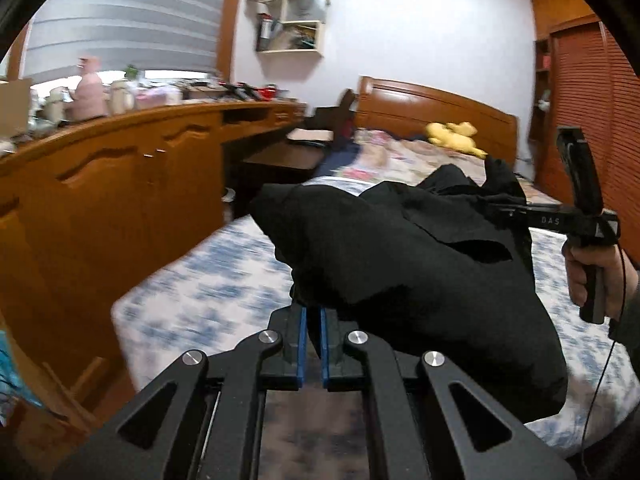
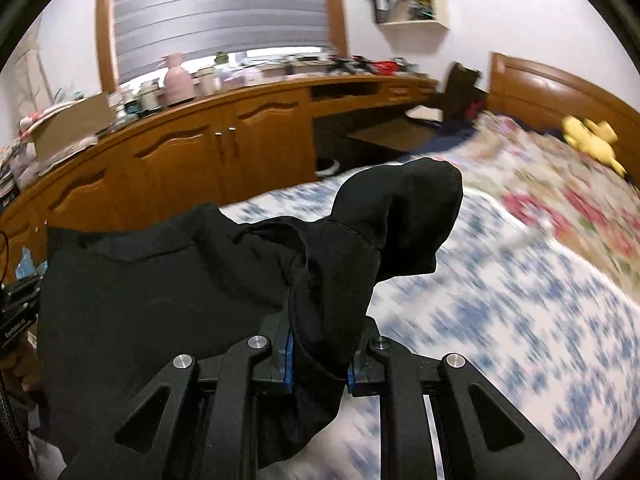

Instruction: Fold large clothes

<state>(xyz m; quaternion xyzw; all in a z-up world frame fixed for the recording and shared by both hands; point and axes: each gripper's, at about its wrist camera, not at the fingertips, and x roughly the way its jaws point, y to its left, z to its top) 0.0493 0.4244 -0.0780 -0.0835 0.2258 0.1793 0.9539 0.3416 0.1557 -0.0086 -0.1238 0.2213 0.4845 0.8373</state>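
Observation:
A large black garment (image 1: 400,260) hangs bunched in the air above the bed, stretched between both grippers. My left gripper (image 1: 313,312) is shut on one edge of it, its blue pads nearly together with cloth pinched at the tips. My right gripper (image 2: 320,344) is shut on another part of the black garment (image 2: 160,288), a thick fold filling the gap between its blue pads. In the left wrist view the right gripper (image 1: 508,210) holds the cloth at the right, with a person's hand (image 1: 592,276) on its grip. Most of the garment's shape is hidden in folds.
Below lies a bed with a blue and white sheet (image 2: 500,320) and a floral quilt (image 2: 540,200). A yellow plush toy (image 1: 452,136) lies near the wooden headboard (image 1: 432,108). A long wooden cabinet (image 2: 180,160) with a cluttered top runs along the left. A slatted wardrobe (image 1: 580,100) stands at the right.

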